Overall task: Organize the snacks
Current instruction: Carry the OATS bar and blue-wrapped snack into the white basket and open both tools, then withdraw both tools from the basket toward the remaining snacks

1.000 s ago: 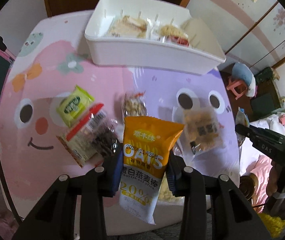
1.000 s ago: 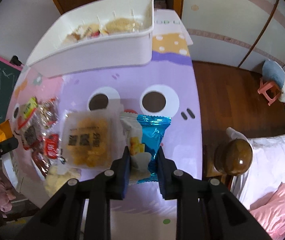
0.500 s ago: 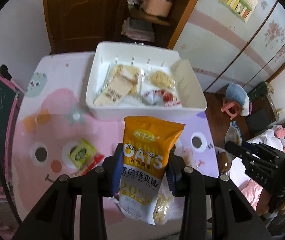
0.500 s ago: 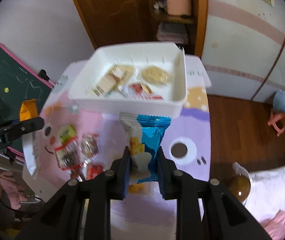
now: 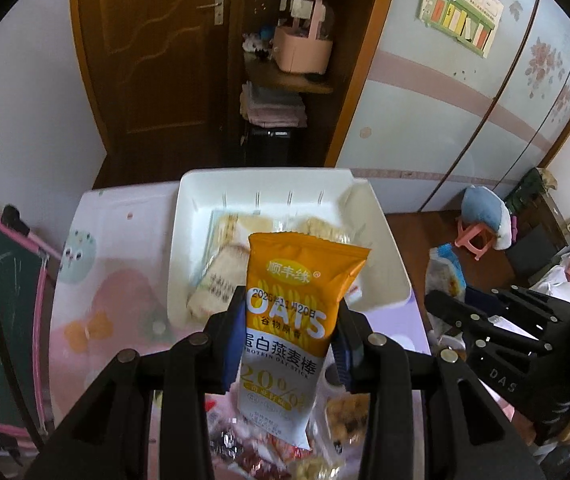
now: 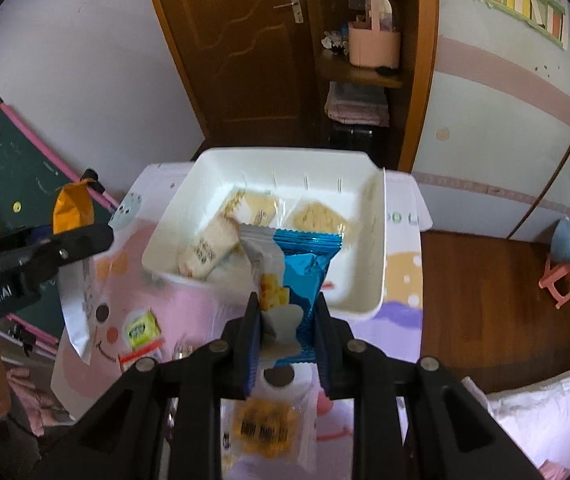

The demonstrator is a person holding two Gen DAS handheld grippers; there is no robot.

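While both tools hold a packet clear of the bench, the readings below apply.

Left wrist view, tool state: left tool (image 5: 287, 338) closed on the orange oat-bar packet (image 5: 292, 320), pads pressing its middle; the packet stands roughly upright, its top leaning slightly right.
Left wrist view, packet position: raised above the bench (image 5: 97, 280), in line with the near wall of the white bin (image 5: 385, 240).
Left wrist view, bin contents: several pale biscuit packs (image 5: 221, 276) lie on the bin floor, mostly at the left and far side.
Left wrist view, remaining stock: loose snacks (image 5: 345, 420) lie on the bench below the tool, blurred.
Left wrist view, neighbour: right tool (image 5: 437, 308) appears at the right edge, near the bin's right wall.

Right wrist view, tool state: right tool closed on the blue-and-white packet (image 6: 293, 280), gripped at its lower half.
Right wrist view, packet position: held above the bin's near rim, upright.
Right wrist view, neighbour: left tool enters from the left with the orange packet hanging from it, over the bench's left part.
Right wrist view, bench stock: a green-yellow packet (image 6: 140, 330) and a clear cracker pack (image 6: 265, 432) lie outside the bin.

Risk, collision: both tools converge on one bin; simultaneous entry could knock them together.
Risk, slip: glossy film held only at mid-body may slide out during a tilt.
Risk, missed drop: release short of the near rim would land a packet on the bench.
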